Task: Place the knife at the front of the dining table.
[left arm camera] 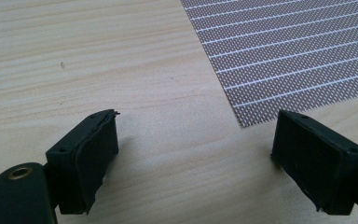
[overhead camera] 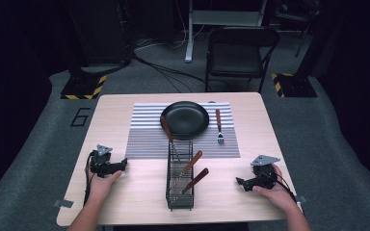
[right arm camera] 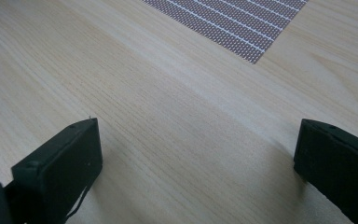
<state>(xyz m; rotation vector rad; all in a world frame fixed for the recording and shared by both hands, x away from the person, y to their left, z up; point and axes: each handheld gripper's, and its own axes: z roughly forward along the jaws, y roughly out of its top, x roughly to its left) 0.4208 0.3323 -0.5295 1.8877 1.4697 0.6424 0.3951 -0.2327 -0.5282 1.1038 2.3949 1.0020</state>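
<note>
Both your grippers rest on the table, left [overhead camera: 121, 165] and right [overhead camera: 241, 182], jaws spread, holding nothing. The cutlery [overhead camera: 192, 161] lies in the rack [overhead camera: 179, 199] at 6 o'clock from the plate [overhead camera: 185, 119]. It's probably light, stiff and slippery: pinch the wooden handle.

A black folding chair [overhead camera: 239, 50] stands on grey carpet [overhead camera: 318, 125] (dimly lit) beyond the wooden table [overhead camera: 125, 103].

A light wooden table [overhead camera: 125, 192] carries a striped placemat [overhead camera: 144, 137] across its far half. A black wire basket [overhead camera: 179, 192] stands on the bare wood at the near middle, its far end reaching onto the placemat. Both grippers rest on the wood, left gripper [overhead camera: 124, 164] and right gripper [overhead camera: 239, 182], well apart.
</note>
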